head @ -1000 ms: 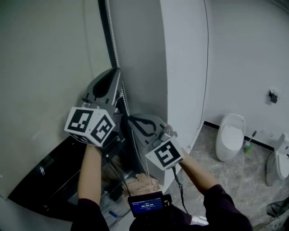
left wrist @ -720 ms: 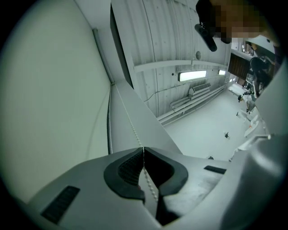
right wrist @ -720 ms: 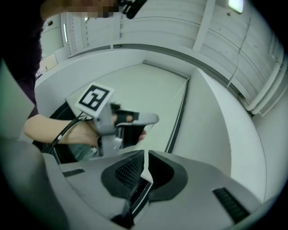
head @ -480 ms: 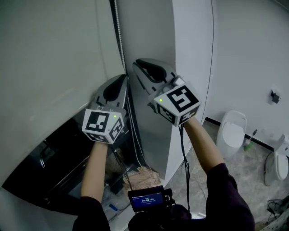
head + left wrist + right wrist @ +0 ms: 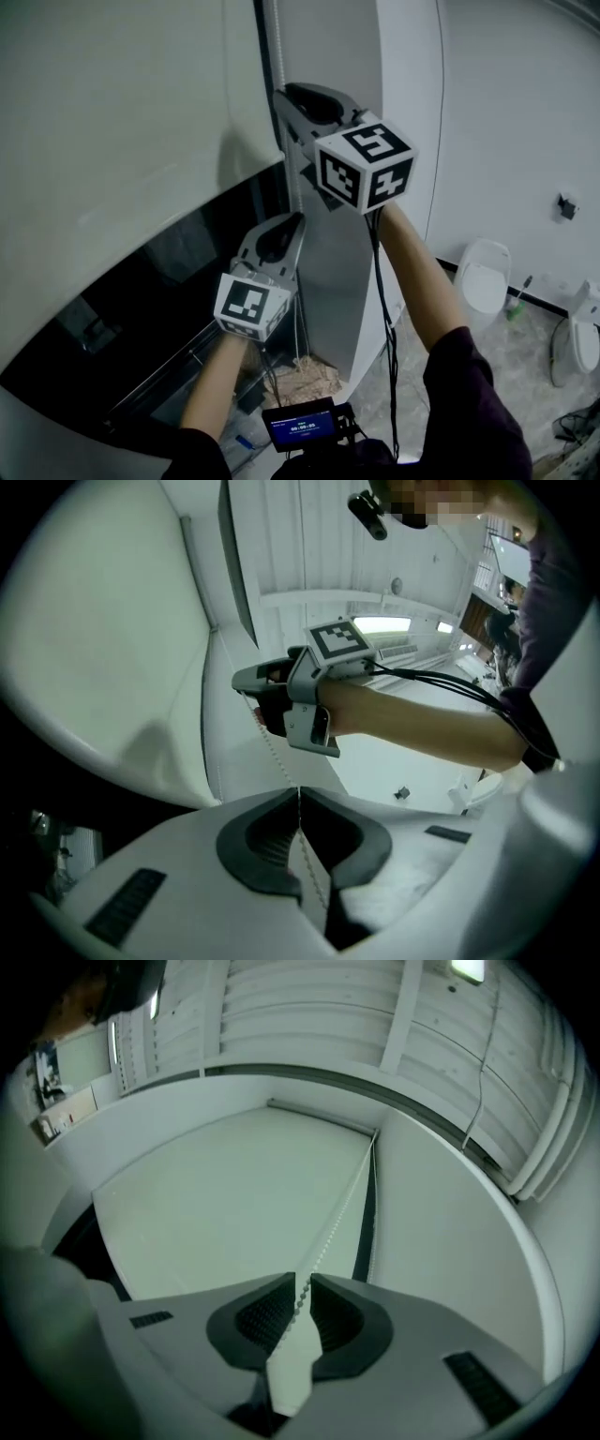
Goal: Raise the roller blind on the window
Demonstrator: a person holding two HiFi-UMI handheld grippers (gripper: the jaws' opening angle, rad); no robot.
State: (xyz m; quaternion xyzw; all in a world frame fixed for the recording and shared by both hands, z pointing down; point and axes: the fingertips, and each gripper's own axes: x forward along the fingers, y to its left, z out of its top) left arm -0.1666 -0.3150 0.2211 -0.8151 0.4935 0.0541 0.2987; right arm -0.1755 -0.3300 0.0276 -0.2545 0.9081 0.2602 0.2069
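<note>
The roller blind (image 5: 122, 141), matte pale fabric, fills the window's upper part toward 10 o'clock, with dark glass (image 5: 131, 309) below it. Its fine bead chain (image 5: 339, 1213) hangs at 12. The left gripper (image 5: 299, 797) pinches the chain tight. The right gripper (image 5: 302, 1290), higher, has just been opening, and the chain runs loose between its ribbed pads. A white toilet (image 5: 480, 281) stands on mottled grey tile at 4 o'clock.

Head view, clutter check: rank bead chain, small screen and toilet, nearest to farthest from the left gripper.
1. bead chain, pinched in the left gripper.
2. small screen, below, at the person's chest.
3. toilet, far right, on the floor.
</note>
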